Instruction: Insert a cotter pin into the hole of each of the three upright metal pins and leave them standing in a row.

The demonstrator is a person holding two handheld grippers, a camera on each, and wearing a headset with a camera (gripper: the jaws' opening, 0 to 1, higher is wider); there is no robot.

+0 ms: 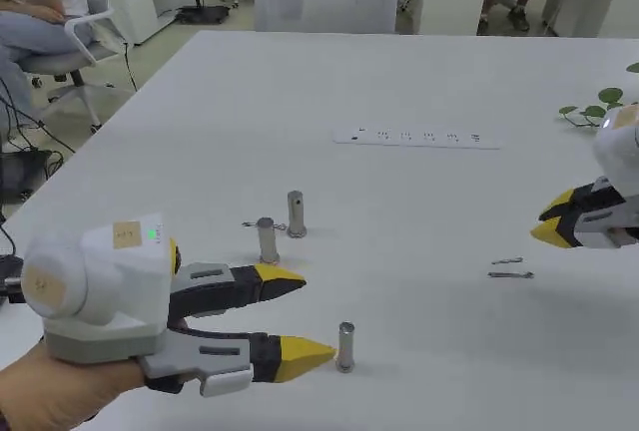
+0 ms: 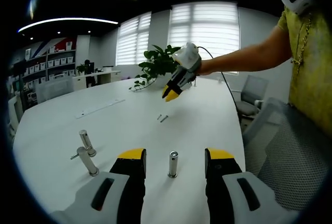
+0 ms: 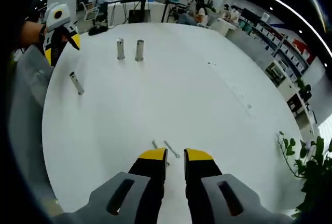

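Surveying the head view, I noted the left claw spread wide beside the nearest metal pin, two more pins upright beyond on the surface. Left gripper view: that pin stood between the jaws. Right gripper view: the right claw, narrow and empty, hung near two cotter pins; I judged them light, slippery, best pinched at the head.

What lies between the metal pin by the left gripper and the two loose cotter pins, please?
The stretch is bare: in the head view, plain white table runs from that metal pin to the cotter pins.
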